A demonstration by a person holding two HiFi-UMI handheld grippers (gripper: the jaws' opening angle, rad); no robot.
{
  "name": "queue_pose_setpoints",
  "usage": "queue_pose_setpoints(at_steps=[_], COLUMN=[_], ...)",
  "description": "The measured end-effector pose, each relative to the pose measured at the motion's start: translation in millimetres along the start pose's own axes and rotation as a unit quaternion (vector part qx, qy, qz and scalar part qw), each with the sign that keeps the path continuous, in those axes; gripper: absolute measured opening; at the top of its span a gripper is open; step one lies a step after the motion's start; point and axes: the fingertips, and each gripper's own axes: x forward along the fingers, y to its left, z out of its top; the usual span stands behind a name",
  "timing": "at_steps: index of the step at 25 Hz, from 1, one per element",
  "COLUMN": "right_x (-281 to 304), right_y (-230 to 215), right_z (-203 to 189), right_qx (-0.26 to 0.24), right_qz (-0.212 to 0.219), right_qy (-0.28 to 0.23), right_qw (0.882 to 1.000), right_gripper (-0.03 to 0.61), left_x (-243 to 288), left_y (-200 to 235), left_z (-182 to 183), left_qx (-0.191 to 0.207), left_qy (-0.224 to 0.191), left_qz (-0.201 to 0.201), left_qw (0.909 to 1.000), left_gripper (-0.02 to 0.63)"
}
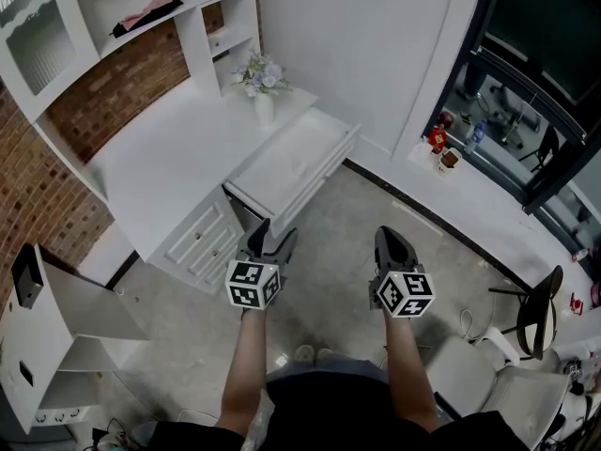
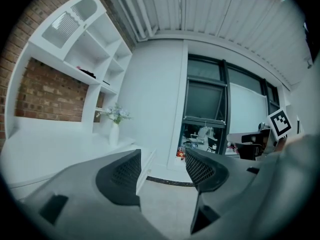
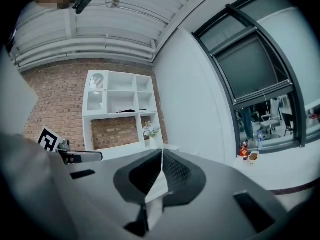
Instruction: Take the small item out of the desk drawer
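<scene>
A white shelf unit (image 1: pixel 141 17) and a brick wall frame the left of the room, above a white desk (image 1: pixel 169 158) on which a vase of flowers (image 1: pixel 263 78) stands at the far end. Just right of the vase, the desk drawer (image 1: pixel 296 158) stands pulled out over the floor, and its pale inside shows nothing that can be made out from the head view. In front of the drawer, the person holds the left gripper (image 1: pixel 272 235) close to the drawer's near corner. Its jaws stand wide apart, and the left gripper view (image 2: pixel 162 171) shows only floor and the far wall between the pads. To its right, well clear of the drawer, the right gripper (image 1: pixel 391 238) is held out level over the bare floor. Its jaws are pressed together on a small white slip (image 3: pixel 156 189), thin as paper or card, which shows edge-on between the pads in the right gripper view (image 3: pixel 161 171). If that slip is the item sought, as seems likely, the removal is essentially done: the thing is out of the drawer and held in the air. What appears left is setting it down somewhere and, perhaps, pushing the open drawer shut. A window sill (image 1: pixel 488 191) and an office chair (image 1: pixel 488 365) fill the right
</scene>
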Motion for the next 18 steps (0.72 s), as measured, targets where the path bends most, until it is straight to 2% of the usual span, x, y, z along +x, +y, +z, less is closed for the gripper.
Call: queue_pose_setpoints(at_steps=[10, 15, 18], right_x=[17, 52, 86], right_y=[-7, -27, -46], right_z=[7, 8, 6], right_qx=[0.007, 0.010, 0.015], right_qz=[-0.016, -0.014, -0.006], right_qy=[-0.020, -0.020, -0.018], right_qw=[1.000, 1.000, 1.000], right_gripper=[-0.003, -0.003, -0.003], left_x=[20, 57, 85], left_y=[20, 36, 50], left_z=[9, 10, 13], left_qx=[0.014, 0.017, 0.004], left_qy=[-0.004, 0.005, 0.000], left_qz=[-0.010, -0.005, 0.007], left_qw=[0.9998, 0.9998, 1.0000], left_gripper=[0.255, 0.255, 0.255])
